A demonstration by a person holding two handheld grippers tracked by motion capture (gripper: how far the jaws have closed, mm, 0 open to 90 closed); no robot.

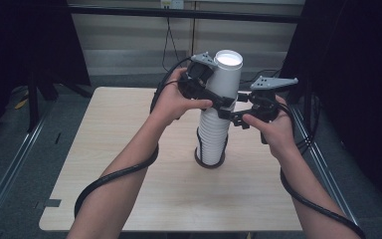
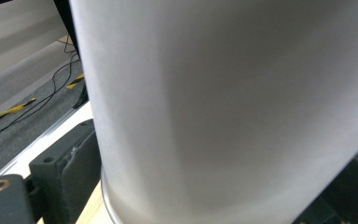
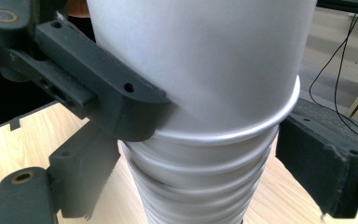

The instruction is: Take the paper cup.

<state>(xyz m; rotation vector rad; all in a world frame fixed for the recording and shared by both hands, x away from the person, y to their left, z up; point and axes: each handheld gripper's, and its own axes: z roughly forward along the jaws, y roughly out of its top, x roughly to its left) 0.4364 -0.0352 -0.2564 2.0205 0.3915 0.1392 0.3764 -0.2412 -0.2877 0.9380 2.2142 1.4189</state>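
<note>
**Nearly lifted: the top cup between two pairs of tongs**

Closest to the person, both forearms come up over the counter [image 1: 129,199], each trailing a black cable. Just beyond the hands, the stack of cups [image 1: 213,137] stands upright in a dark ring holder [image 1: 210,162] near the counter's middle. The top cup [image 1: 225,74] sits tilted on the stack, mouth up, partly raised out of the cup below.

The left tongs [image 1: 218,101] reach across the top cup's lower wall from the left. In the left gripper view the cup's wall [image 2: 223,107] sits between the two pads; one pad [image 2: 77,172] lies just beside it, and I cannot tell whether it presses. The right tongs [image 1: 231,117] come in from the right, just under the top cup's rim. In the right gripper view their pads stand apart on either side of the stack [image 3: 200,186], the right pad [image 3: 324,163] clear of the cups.

What could go wrong, as I judge it: if the left tongs pull up with too loose a hold, the tilted cup may slip and drop back crooked. If the right tongs fail to steady the cups below, two cups may rise together, or the tall stack may tip out of its holder. Too hard a squeeze would crush the thin wall.

Farther off lie a dark frame and cables against the back wall.
</note>
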